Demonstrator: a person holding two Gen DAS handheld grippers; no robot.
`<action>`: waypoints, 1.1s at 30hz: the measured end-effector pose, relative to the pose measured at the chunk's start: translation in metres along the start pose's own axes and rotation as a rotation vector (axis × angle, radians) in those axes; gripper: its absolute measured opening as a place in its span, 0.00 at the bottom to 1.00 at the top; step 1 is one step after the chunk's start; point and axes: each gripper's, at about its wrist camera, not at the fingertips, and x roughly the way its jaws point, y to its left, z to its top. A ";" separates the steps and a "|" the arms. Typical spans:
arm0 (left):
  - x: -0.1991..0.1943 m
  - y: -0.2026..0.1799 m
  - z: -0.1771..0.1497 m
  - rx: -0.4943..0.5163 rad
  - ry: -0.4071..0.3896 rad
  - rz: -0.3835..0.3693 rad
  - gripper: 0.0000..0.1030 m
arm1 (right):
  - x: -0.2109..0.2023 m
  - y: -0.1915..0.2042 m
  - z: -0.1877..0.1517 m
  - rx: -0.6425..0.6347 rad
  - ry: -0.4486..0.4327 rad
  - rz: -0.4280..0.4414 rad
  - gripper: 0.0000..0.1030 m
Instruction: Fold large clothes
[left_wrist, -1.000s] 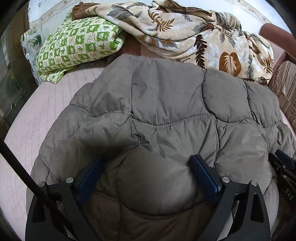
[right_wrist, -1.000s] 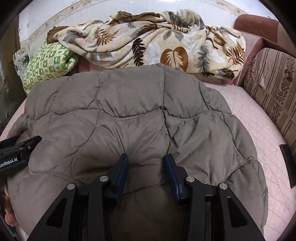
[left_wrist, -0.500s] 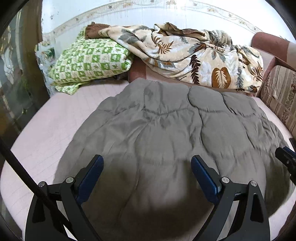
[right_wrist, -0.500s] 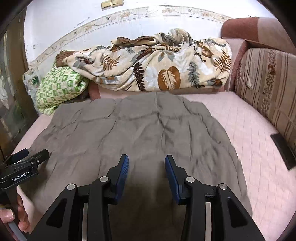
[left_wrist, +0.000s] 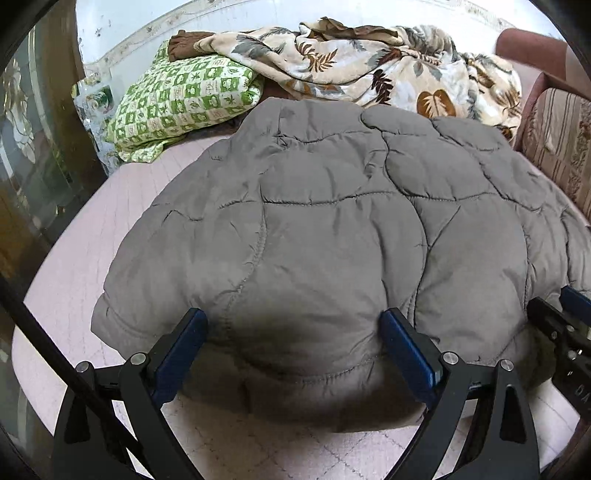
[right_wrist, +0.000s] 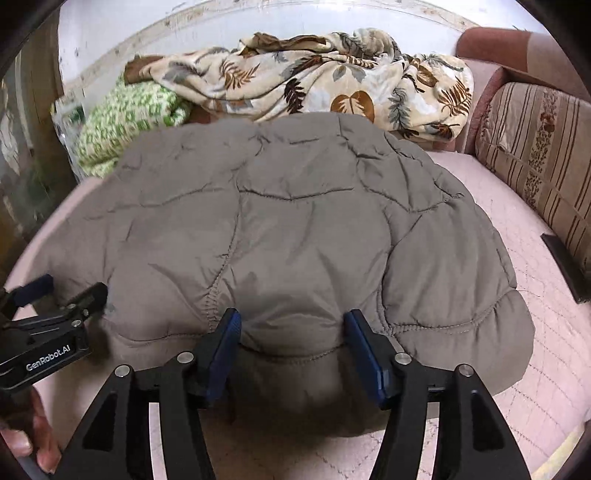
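Left wrist view first: at the far left a green checked pillow (left_wrist: 181, 99) and a leaf-print blanket (left_wrist: 369, 66) are heaped against the wall, likely pushed back so the pink quilted mattress (left_wrist: 74, 251) stays free for folding. A grey quilted puffer jacket (left_wrist: 314, 229) lies spread across that mattress, its near hem bulging between the tools. The left gripper (left_wrist: 293, 343) stands wide, its pads flanking the hem rather than pinching it. Further right, in the right wrist view, the right gripper (right_wrist: 291, 343) has just been opening; padding sits between its pads (right_wrist: 364, 349) without visible squeeze, probably a release. A striped sofa cushion (right_wrist: 535, 147) borders the right edge.
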 end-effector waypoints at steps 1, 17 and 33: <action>0.000 -0.002 -0.001 0.004 -0.006 0.009 0.93 | 0.001 0.002 -0.001 -0.008 -0.004 -0.013 0.64; -0.007 0.001 -0.011 -0.037 -0.060 0.019 0.94 | -0.025 0.003 -0.012 0.005 -0.070 0.000 0.65; -0.058 0.016 -0.038 -0.142 -0.089 -0.140 0.94 | -0.088 0.008 -0.049 -0.023 -0.164 0.049 0.65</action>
